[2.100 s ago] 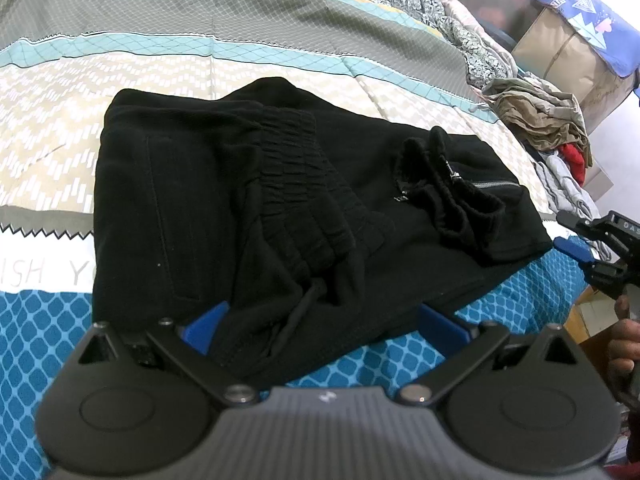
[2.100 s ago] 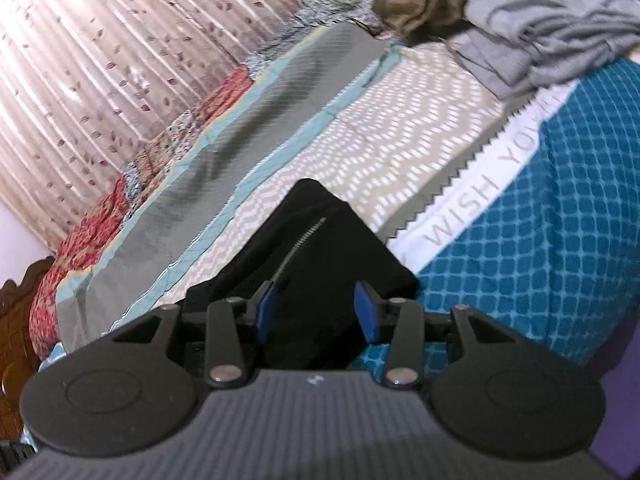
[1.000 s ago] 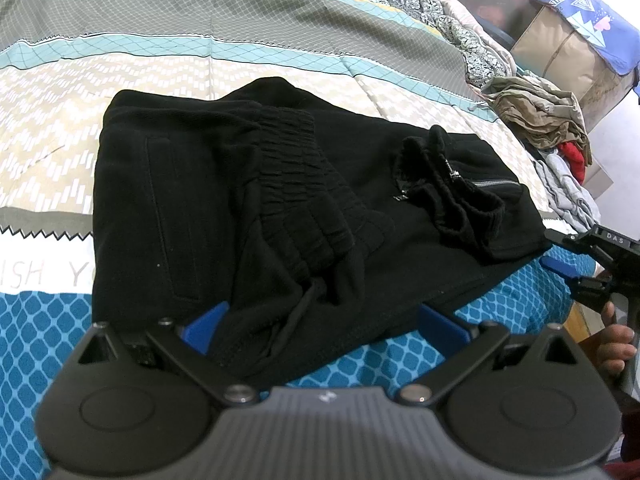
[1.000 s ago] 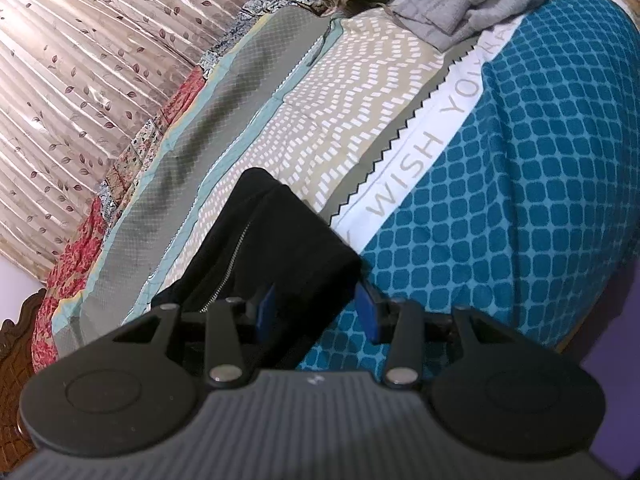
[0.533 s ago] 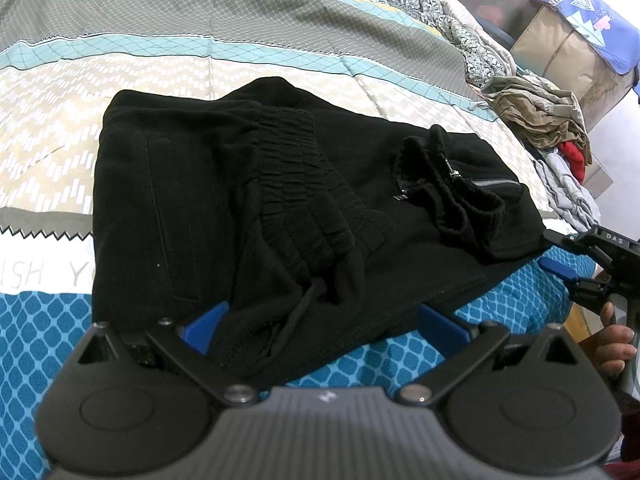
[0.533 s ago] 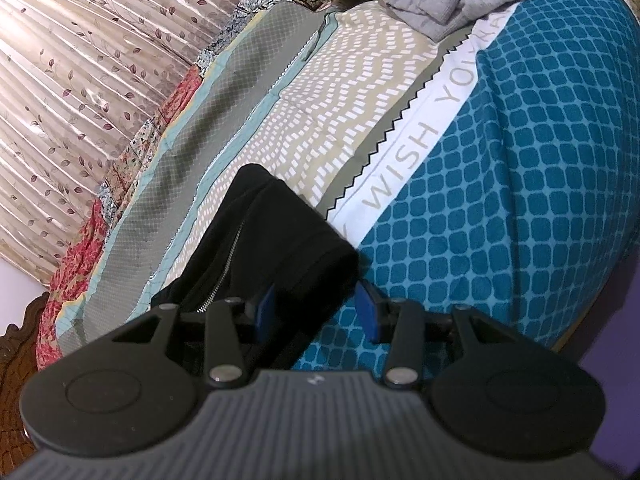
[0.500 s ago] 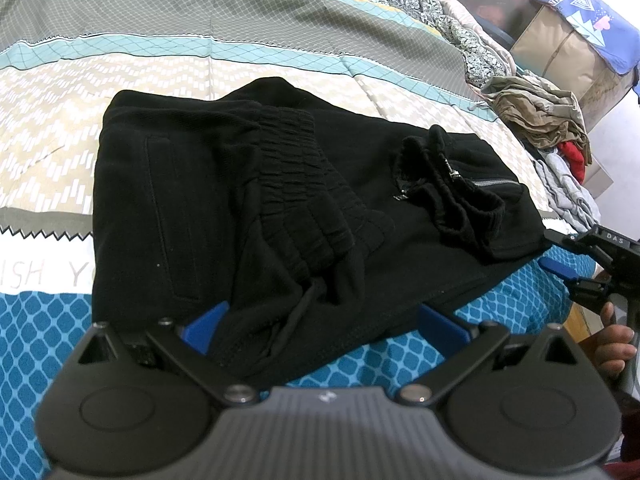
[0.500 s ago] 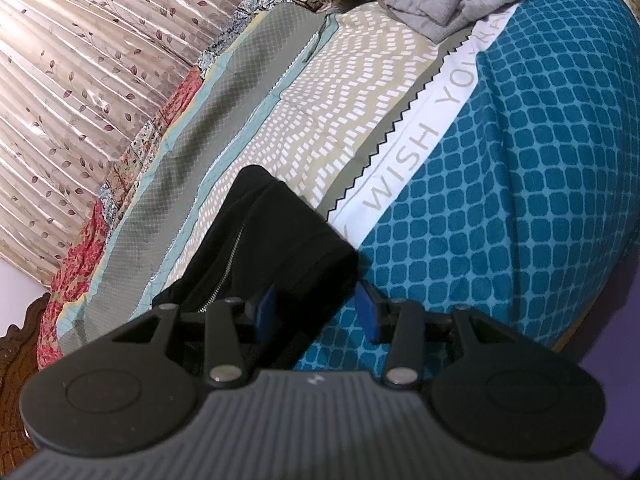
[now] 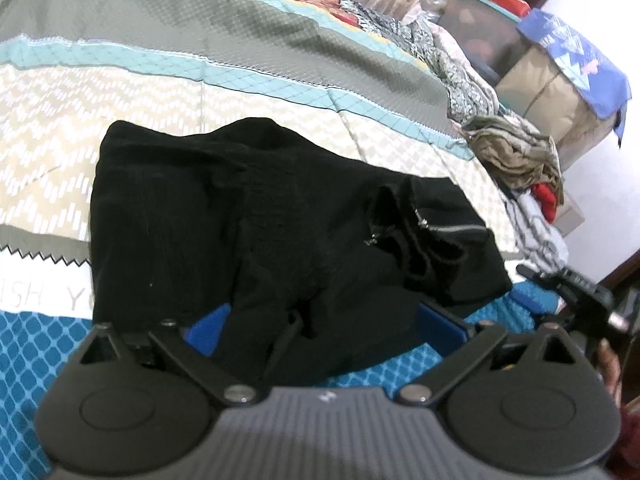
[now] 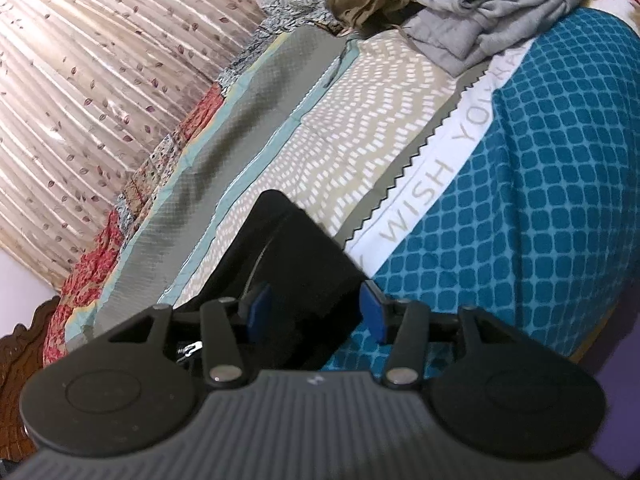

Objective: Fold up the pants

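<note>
Black pants (image 9: 280, 216) near bedspread (image 9: 120, 344) edge

Right gripper (image 10: 316, 314) jaws just opening, parted around corner of black pants (image 10: 288, 256); patterned bedspread (image 10: 520, 200) beneath; grey clothes (image 10: 480, 4) beyond

You are in a home bedroom: a bed (image 9: 240, 52) with a patterned quilt, heaped laundry (image 9: 516, 156) at its far end, and pleated leaf-print curtains (image 10: 80, 60) behind.
</note>
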{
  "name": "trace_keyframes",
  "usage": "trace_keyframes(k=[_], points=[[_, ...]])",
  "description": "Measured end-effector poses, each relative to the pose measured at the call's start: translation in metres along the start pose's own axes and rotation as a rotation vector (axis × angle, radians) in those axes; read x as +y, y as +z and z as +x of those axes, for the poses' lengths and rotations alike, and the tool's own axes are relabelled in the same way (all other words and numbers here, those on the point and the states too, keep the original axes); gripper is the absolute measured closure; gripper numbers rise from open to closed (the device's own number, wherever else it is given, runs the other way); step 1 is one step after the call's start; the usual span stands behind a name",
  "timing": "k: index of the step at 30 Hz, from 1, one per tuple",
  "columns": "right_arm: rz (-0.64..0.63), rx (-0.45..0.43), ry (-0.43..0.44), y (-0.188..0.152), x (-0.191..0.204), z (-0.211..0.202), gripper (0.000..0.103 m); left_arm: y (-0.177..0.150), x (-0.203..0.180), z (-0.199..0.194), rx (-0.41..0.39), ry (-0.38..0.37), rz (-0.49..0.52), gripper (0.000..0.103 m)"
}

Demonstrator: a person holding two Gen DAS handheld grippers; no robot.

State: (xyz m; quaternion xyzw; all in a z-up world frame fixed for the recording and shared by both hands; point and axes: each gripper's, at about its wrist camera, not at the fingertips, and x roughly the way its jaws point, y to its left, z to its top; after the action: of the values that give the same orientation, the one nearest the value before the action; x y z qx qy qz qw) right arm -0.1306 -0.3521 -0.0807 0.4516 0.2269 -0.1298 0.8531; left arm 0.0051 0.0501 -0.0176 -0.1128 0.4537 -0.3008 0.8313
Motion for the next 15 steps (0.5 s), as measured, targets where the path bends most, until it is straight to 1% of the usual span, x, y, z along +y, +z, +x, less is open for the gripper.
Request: trace_keyframes(k=[5, 7, 9, 11, 12, 13, 14, 15], points=[[0.046, -0.001, -0.013, 0.003, -0.014, 0.003, 0.049, 0.006, 0.003, -0.008, -0.013, -0.029, -0.04, 0.004], [0.051, -0.002, -0.01, 0.006, -0.017, 0.007, 0.049, 0.01, 0.001, -0.011, -0.02, -0.035, -0.043, 0.004], [0.042, -0.005, -0.001, 0.009, -0.016, 0.012, 0.047, 0.013, -0.001, -0.014, -0.029, -0.04, -0.048, 0.004], [0.023, 0.019, 0.01, 0.01, -0.013, 0.021, 0.047, 0.017, -0.002, -0.016, -0.034, -0.044, -0.056, 0.004], [0.009, 0.037, 0.012, 0.009, -0.01, 0.025, 0.049, 0.019, -0.002, -0.016, -0.035, -0.045, -0.06, 0.004], [-0.009, 0.056, 0.023, 0.007, -0.005, 0.029, 0.055, 0.022, -0.003, -0.016, -0.034, -0.048, -0.065, 0.004], [-0.033, 0.074, 0.043, 0.005, 0.001, 0.031, 0.085, 0.025, -0.005, -0.016, -0.03, -0.053, -0.067, 0.004], [-0.075, 0.076, 0.052, 0.001, 0.011, 0.03, 0.093, 0.029, -0.007, -0.015, -0.027, -0.059, -0.063, 0.004]])
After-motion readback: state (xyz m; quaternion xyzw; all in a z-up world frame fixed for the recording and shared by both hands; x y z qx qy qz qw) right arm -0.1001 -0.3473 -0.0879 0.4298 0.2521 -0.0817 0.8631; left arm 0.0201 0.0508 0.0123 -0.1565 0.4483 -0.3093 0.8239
